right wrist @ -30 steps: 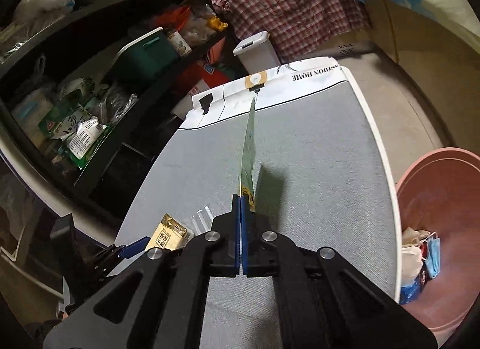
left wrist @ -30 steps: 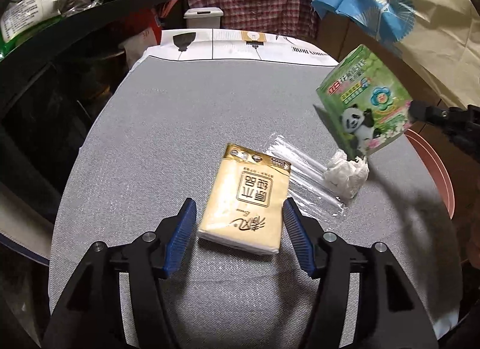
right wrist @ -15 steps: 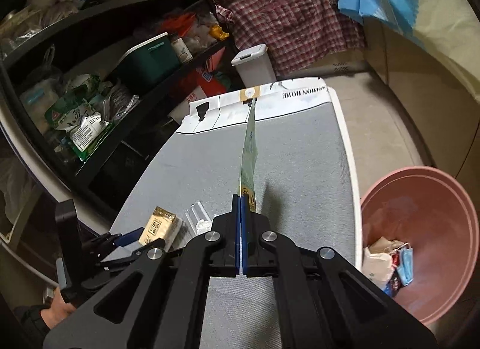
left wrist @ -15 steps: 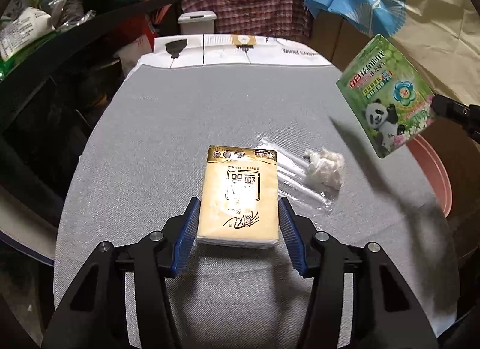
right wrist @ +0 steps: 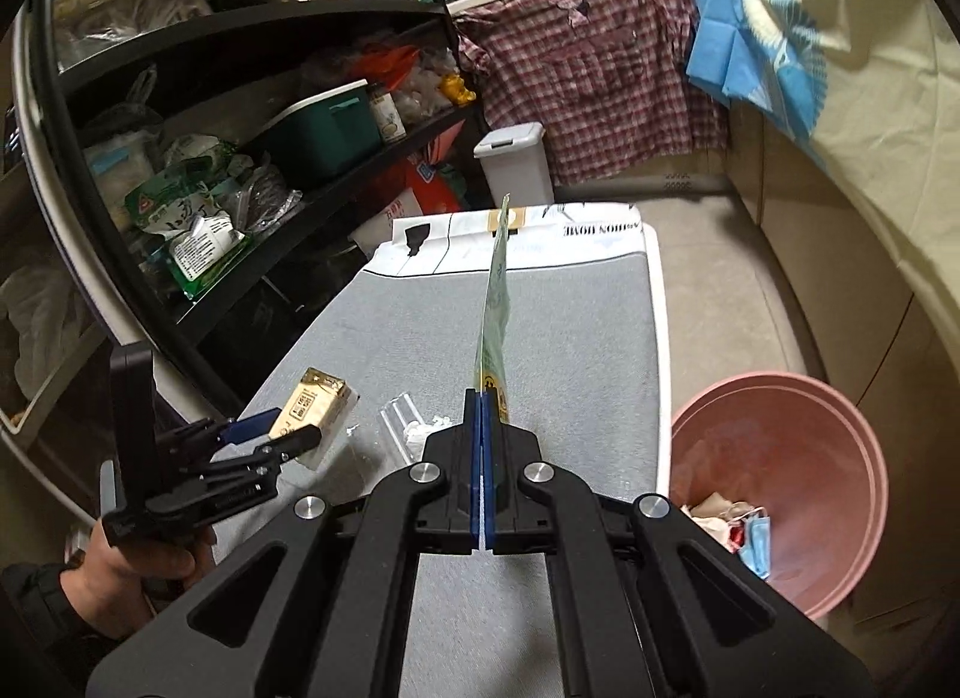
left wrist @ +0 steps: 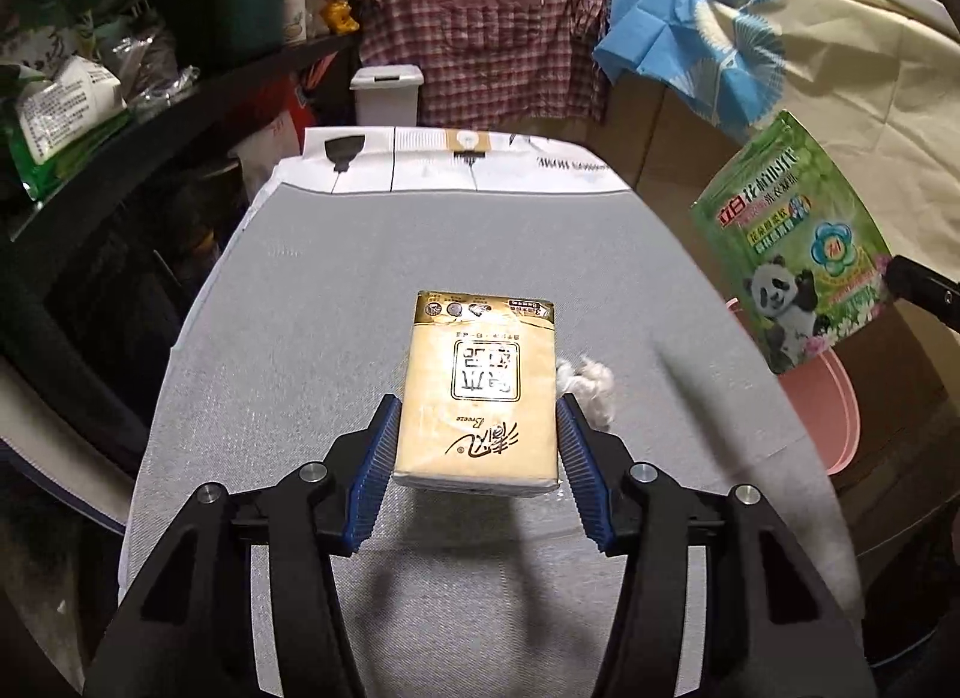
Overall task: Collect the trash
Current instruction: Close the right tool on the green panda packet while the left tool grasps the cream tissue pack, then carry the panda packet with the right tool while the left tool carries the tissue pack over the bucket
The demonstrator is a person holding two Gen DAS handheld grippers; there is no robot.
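Note:
My left gripper (left wrist: 477,446) is shut on a yellow tissue pack (left wrist: 480,392) and holds it lifted above the grey table (left wrist: 360,278); the pack also shows in the right wrist view (right wrist: 312,416). My right gripper (right wrist: 483,446) is shut on a flat green panda pouch (right wrist: 495,326), held edge-on in the air; it also shows in the left wrist view (left wrist: 792,248), near the table's right edge. A crumpled white tissue (left wrist: 591,383) and a clear plastic wrapper (right wrist: 399,419) lie on the table.
A pink bin (right wrist: 798,458) holding masks and scraps stands on the floor right of the table. Black shelves (right wrist: 240,158) full of goods run along the left. A small white bin (right wrist: 516,164) and hanging cloth stand beyond the far end.
My left gripper closed on the tissue pack and lifted it off the table. My right gripper carried the green pouch up and to the right, toward the pink bin.

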